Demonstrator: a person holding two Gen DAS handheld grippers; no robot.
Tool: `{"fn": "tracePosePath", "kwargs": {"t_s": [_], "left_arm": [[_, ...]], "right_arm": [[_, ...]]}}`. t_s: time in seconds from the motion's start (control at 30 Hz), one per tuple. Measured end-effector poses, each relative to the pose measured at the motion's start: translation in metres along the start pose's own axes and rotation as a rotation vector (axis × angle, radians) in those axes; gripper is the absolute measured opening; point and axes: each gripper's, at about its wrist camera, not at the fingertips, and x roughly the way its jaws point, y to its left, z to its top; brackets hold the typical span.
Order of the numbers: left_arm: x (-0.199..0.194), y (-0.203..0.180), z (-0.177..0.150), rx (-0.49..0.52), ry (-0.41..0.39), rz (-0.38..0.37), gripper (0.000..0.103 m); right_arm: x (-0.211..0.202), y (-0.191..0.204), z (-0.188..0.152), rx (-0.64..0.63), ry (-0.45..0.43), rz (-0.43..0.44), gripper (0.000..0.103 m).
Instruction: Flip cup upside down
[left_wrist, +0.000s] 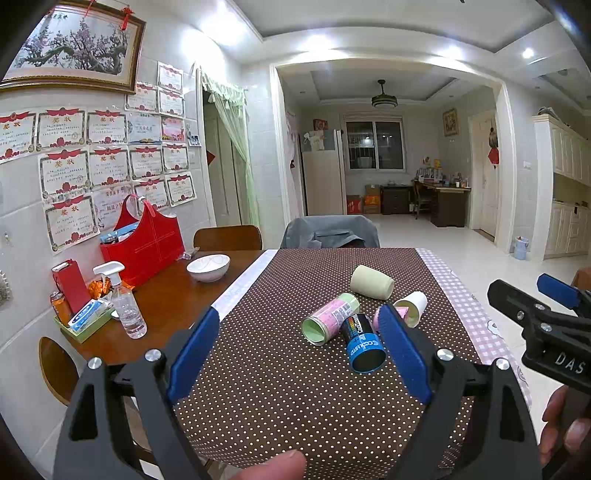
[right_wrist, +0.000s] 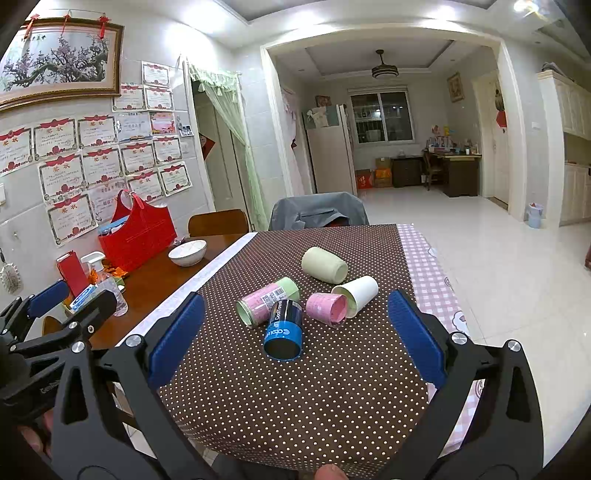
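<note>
right wrist view: right gripper (right_wrist: 295, 325) spread wide, empty; five cups lie clustered on dotted cloth (right_wrist: 295, 398), blue cup (right_wrist: 283, 334) nearest; left gripper (left_wrist: 299, 350) spread too.

At my 10 o'clock a white bowl (left_wrist: 208, 267) sits on the bare wood of the desk (left_wrist: 173, 295), with a red bag (left_wrist: 146, 243) just behind it against the wall. Farther toward 9 o'clock I see a clear spray bottle (left_wrist: 123, 301) standing upright, near a small red box (left_wrist: 72, 284). A brown dotted cloth (left_wrist: 288, 387) covers the desk in front of me. Certificates (left_wrist: 64, 171) fill the wall at 10 o'clock under a framed blossom painting (left_wrist: 72, 48). At 12 o'clock a chair draped in a grey jacket (left_wrist: 330, 232) stands at the desk's far edge, and beyond it a white fridge (right_wrist: 328, 158).
</note>
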Motion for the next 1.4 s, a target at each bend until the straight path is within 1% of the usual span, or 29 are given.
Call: {"fn": "tracePosePath", "kwargs": {"t_s": [0.33,0.47,0.9,1.2,1.4], "left_arm": [[0.005,0.000,0.001,-0.001,-0.003,0.007,0.086],[0.008,-0.001,0.007,0.001,-0.005,0.012,0.086],[0.015,-0.004,0.013,0.006,-0.010,0.003,0.086],[0.026,-0.002,0.014,0.004,0.009,0.006,0.086],[0.043,0.001,0.013,0.004,0.034,0.006,0.086]], "right_arm": [[0.003,0.002,0.003,-0.011,-0.002,0.005,0.097],[0.007,0.001,0.007,-0.013,-0.002,0.007,0.097],[0.010,-0.001,0.012,-0.024,-0.012,-0.006,0.097],[0.020,-0.001,0.011,-0.038,0.009,-0.006,0.097],[0.038,0.001,0.011,-0.054,0.053,0.000,0.097]]}}
